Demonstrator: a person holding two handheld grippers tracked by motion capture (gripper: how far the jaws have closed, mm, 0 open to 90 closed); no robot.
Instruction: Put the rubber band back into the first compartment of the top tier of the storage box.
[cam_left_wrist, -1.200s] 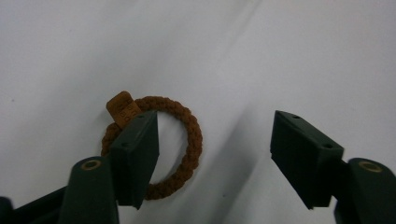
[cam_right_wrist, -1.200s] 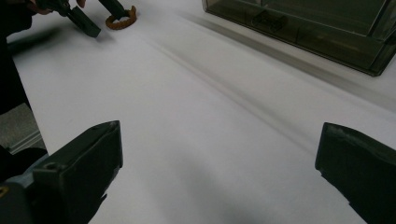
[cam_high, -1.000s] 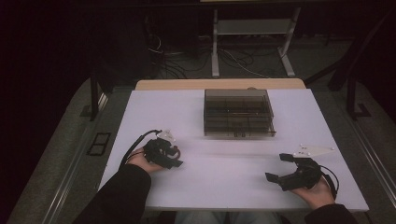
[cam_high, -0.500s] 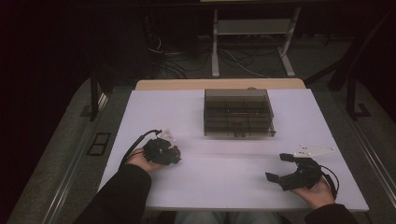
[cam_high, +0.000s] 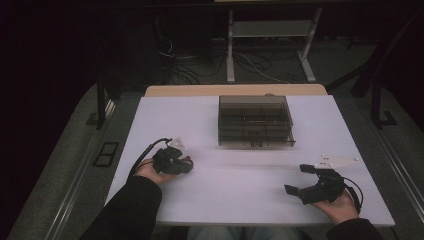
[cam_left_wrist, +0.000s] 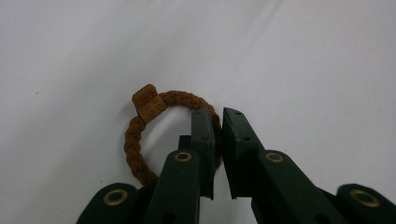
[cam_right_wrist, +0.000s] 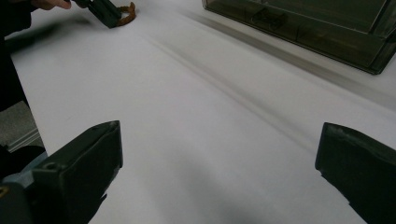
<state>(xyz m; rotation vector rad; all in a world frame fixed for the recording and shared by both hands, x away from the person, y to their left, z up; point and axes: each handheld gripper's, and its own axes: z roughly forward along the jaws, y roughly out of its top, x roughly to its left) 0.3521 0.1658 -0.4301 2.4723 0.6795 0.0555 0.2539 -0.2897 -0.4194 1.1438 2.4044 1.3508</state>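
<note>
A: Nearest the table's front edge, right gripper (cam_high: 298, 179)?
B: Resting in the hand, jaws wide apart, nothing between them. Well right of the hair tie, near side of the white table (cam_high: 240, 200).

A: Left gripper (cam_left_wrist: 218, 135)?
B: Just been closing, jaws now drawn together and clamped on the hair tie (cam_left_wrist: 140, 140), pinching the right side of its loop.

A: Hair tie details?
B: Brown, braided, small square tag at upper left of the loop. Lying flat on the table, rest of the loop sticking out left of the jaws.

A: Farther back?
B: Smoky clear compartment box (cam_high: 255, 121), beyond the hair tie and to its right, well apart. Seen too in the right gripper view (cam_right_wrist: 308, 28), contents unclear.
</note>
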